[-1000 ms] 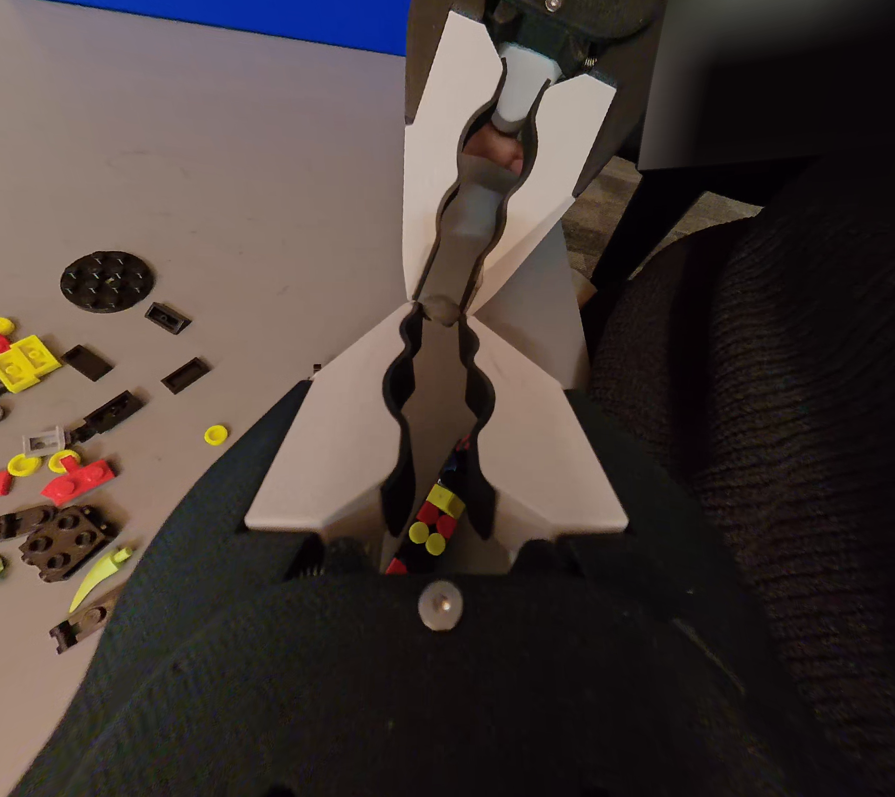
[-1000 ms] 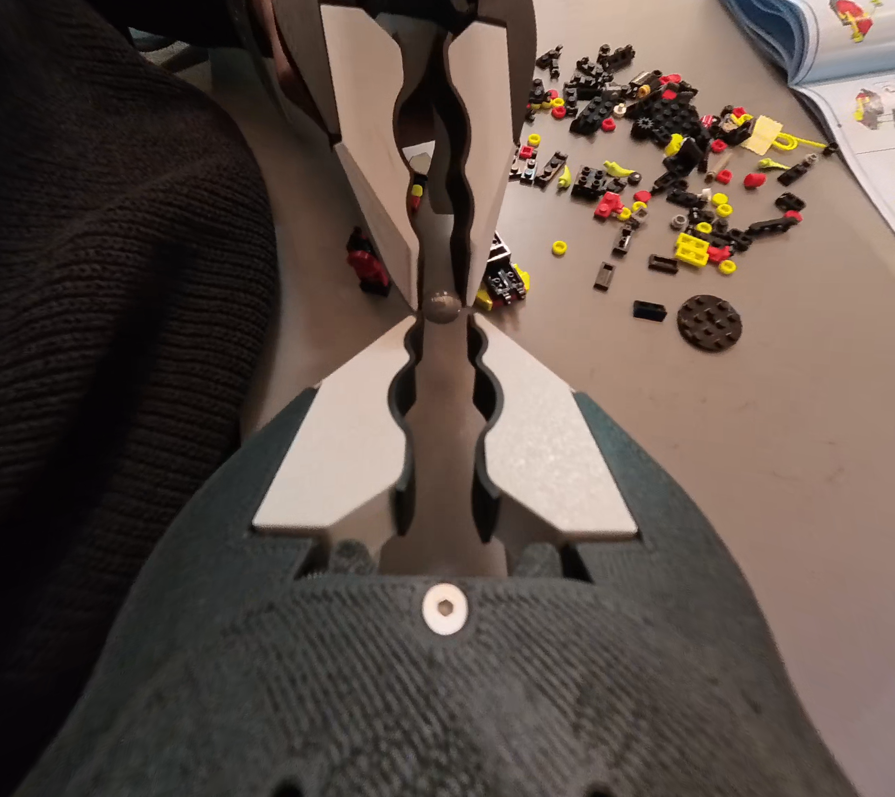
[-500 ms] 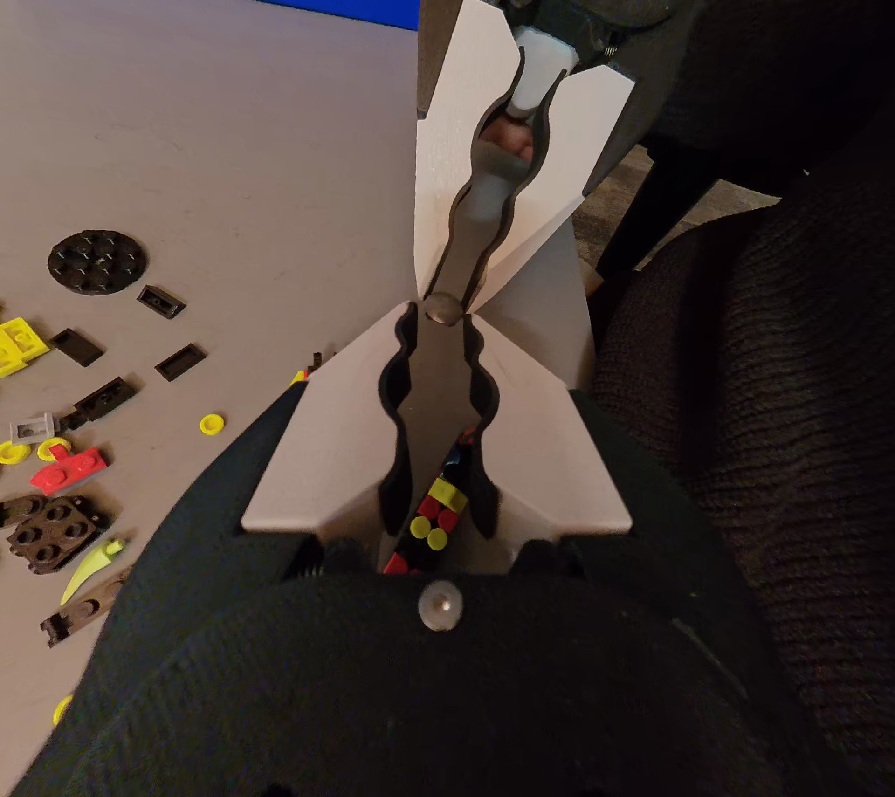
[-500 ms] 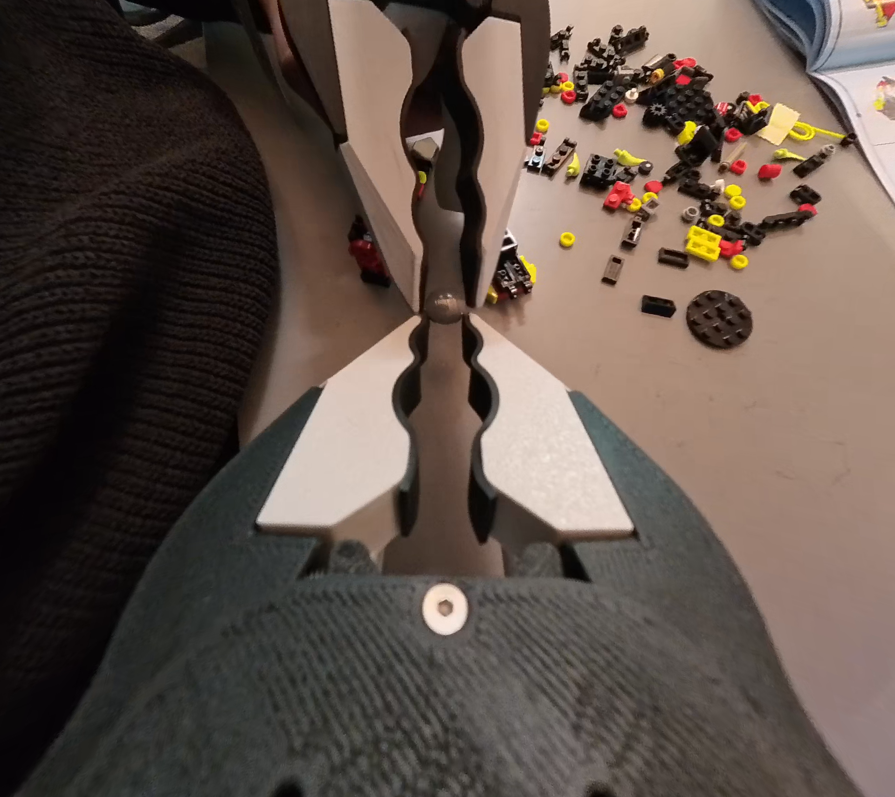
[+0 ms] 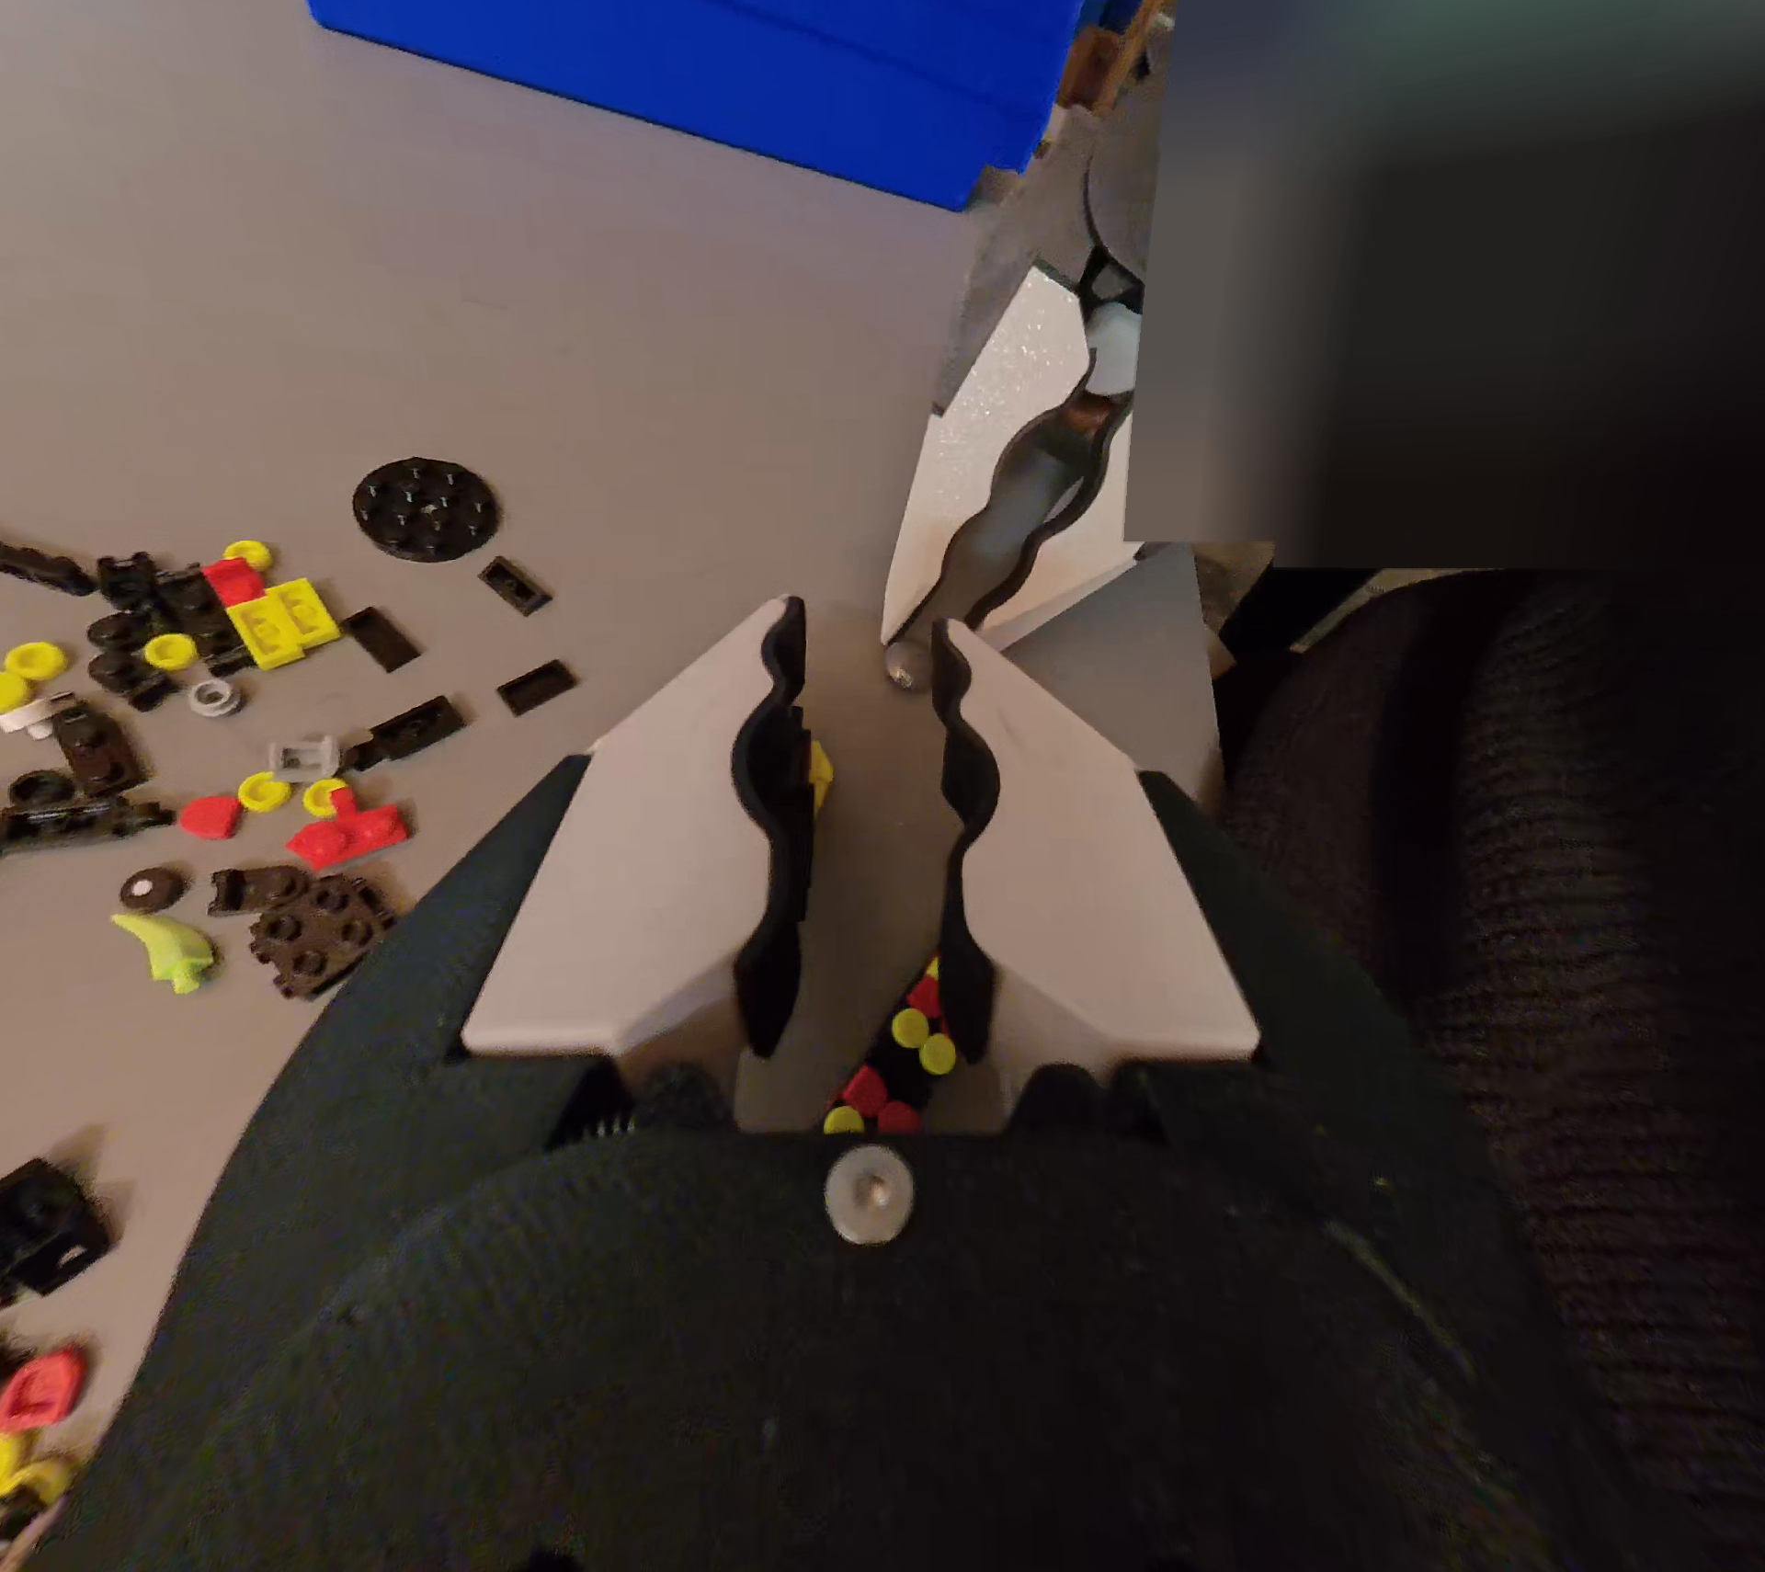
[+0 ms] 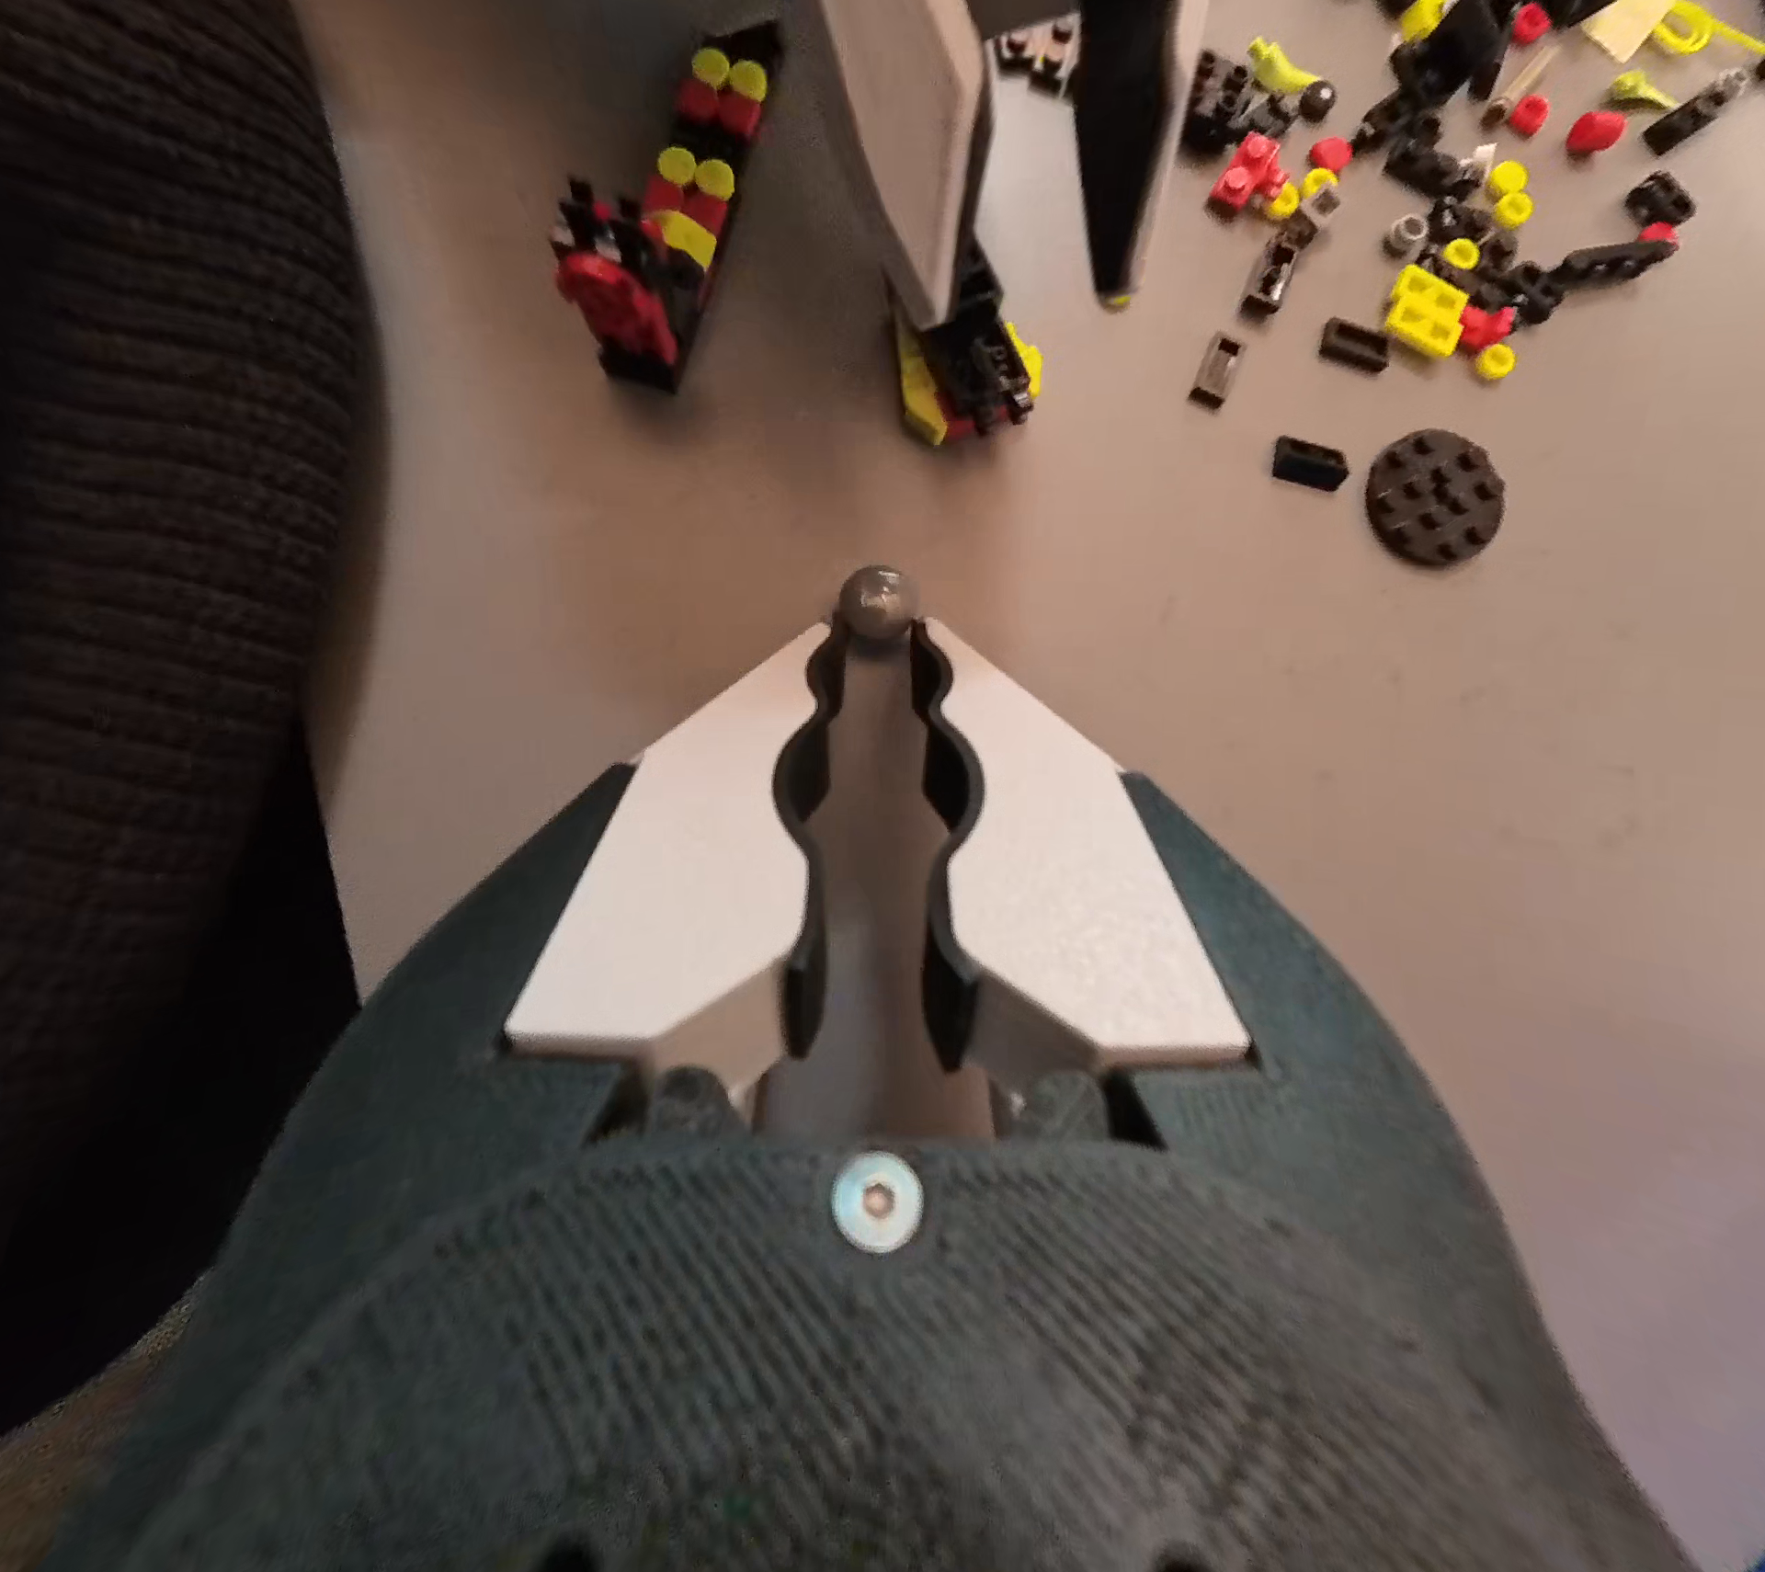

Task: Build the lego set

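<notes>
Both grippers have drawn apart since a second ago, when they met tip to tip. Now the right gripper pinches a small grey ball piece at its fingertips, and the left gripper hangs with fingers spread and empty. 2 partial builds sit on the worktop: a black, red and yellow block and a smaller sub-assembly (partly hidden by the left fingers). Most loose bricks and the round black plate lie unused, so I judge the set far from finished.
</notes>
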Available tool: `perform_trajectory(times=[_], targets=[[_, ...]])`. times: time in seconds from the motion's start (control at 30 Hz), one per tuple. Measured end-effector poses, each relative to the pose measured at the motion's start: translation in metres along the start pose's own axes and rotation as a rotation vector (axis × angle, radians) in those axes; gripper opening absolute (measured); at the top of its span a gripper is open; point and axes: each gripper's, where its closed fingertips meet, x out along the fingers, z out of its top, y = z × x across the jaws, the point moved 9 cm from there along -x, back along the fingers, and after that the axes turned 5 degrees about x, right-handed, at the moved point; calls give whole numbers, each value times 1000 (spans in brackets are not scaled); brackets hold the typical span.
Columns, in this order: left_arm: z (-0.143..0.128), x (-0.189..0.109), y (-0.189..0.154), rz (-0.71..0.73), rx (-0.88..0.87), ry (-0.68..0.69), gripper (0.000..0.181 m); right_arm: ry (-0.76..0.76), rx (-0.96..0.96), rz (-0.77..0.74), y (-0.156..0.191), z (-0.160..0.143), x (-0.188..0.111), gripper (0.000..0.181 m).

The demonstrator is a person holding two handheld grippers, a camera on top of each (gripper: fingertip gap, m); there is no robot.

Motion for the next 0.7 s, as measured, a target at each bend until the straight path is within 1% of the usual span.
perform_trajectory(times=[0.43,0.7], targets=[[0,0,1,2,0,2,23,-1,-2,-7,-1,-1,-1,13],[0,0,1,2,2,1,23,6,14,0,-4,-4,-4,18]])
